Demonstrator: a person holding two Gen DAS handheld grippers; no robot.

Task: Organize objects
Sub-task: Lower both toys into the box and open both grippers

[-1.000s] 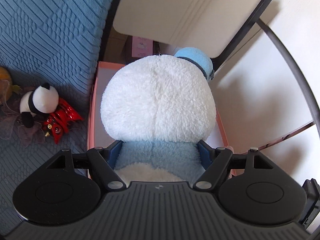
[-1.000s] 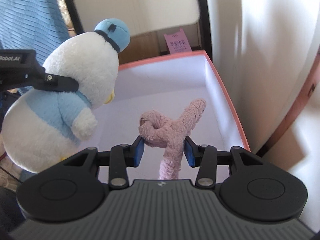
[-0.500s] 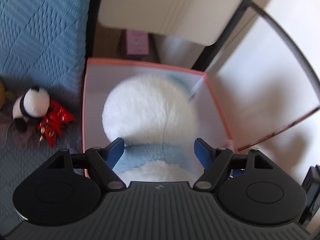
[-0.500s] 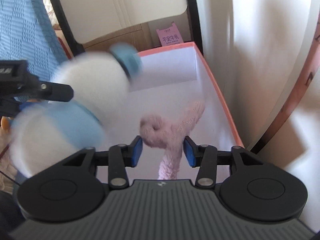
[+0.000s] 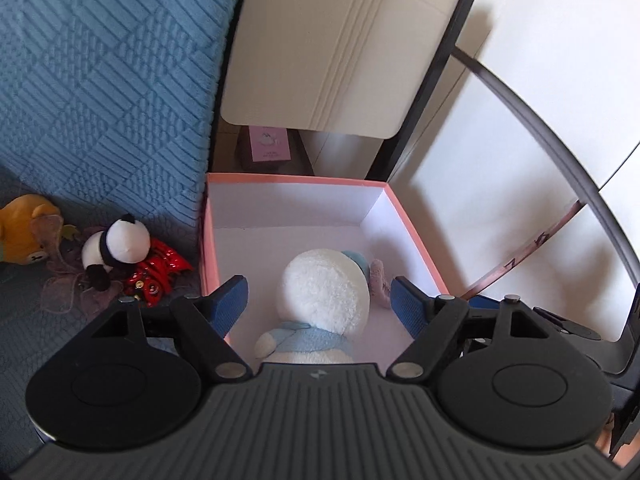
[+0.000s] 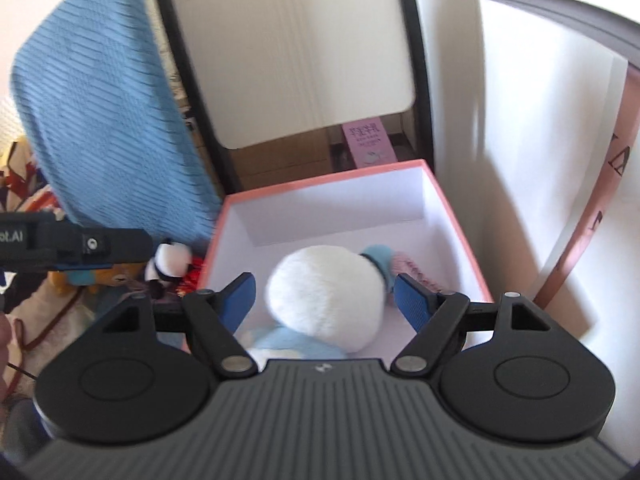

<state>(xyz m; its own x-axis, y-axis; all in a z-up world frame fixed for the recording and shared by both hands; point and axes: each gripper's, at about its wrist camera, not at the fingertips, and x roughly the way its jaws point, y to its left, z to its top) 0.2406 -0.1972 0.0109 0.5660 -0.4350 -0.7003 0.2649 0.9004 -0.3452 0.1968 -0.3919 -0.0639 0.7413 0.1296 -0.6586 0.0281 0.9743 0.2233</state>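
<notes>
A white and blue plush duck (image 5: 324,300) lies inside the pink-rimmed white box (image 5: 296,178); it also shows in the right wrist view (image 6: 326,300). A pink fuzzy toy (image 5: 378,276) lies beside it in the box, partly hidden, and shows in the right wrist view (image 6: 412,266). My left gripper (image 5: 320,300) is open and empty above the box. My right gripper (image 6: 326,296) is open and empty above the box (image 6: 320,186). The left gripper's arm (image 6: 80,244) shows at the left of the right wrist view.
A panda plush (image 5: 116,246) on a red toy (image 5: 156,272) and a yellow plush (image 5: 24,228) lie on the blue quilted sofa (image 5: 100,80) left of the box. A white chair back (image 5: 340,48) and a small pink box (image 5: 268,148) stand behind it.
The left gripper let go of the duck, which dropped into the box. The right gripper opened and released the pink toy into the box. Both grippers rose.
</notes>
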